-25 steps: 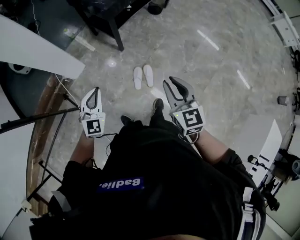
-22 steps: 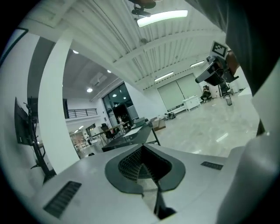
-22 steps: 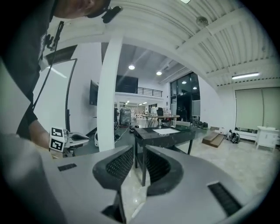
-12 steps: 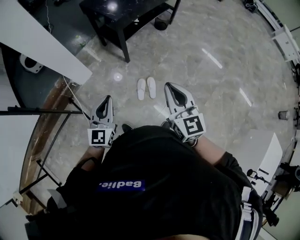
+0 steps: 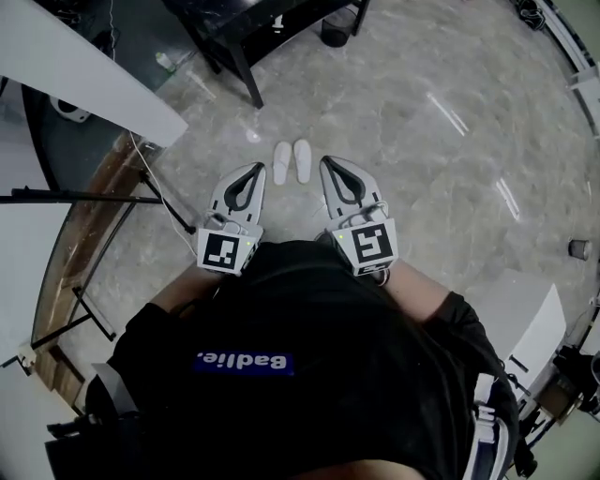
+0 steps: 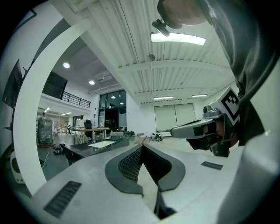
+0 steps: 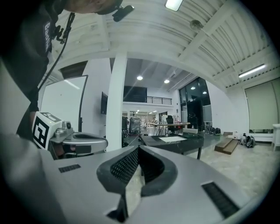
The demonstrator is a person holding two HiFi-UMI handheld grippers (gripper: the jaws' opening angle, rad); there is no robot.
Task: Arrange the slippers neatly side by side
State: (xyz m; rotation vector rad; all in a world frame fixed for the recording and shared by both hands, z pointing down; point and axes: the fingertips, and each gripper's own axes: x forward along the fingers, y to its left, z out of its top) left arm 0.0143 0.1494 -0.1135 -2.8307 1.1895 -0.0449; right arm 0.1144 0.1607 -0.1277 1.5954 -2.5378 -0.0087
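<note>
Two white slippers (image 5: 292,161) lie side by side on the marble floor, toes pointing away from me, seen in the head view only. My left gripper (image 5: 254,170) is held level above the floor just left of them in that view, its jaws shut on nothing. My right gripper (image 5: 329,163) is held just right of them, also shut and empty. In the left gripper view the jaw tips (image 6: 142,147) meet, and the right gripper (image 6: 205,129) shows at the right. The right gripper view shows its closed tips (image 7: 138,148) and the left gripper (image 7: 76,142).
A black table (image 5: 272,23) stands beyond the slippers, with a dark round object (image 5: 334,33) beside its leg. A white panel (image 5: 84,84) and black stand legs (image 5: 94,197) are at the left. Another white panel (image 5: 525,319) is at the right. Wooden boards (image 7: 227,145) lie on the floor.
Both grippers have risen and come closer together, the left one moving far to the right. The right gripper's jaws, apart a second ago, are closed. The slippers have stayed put.
</note>
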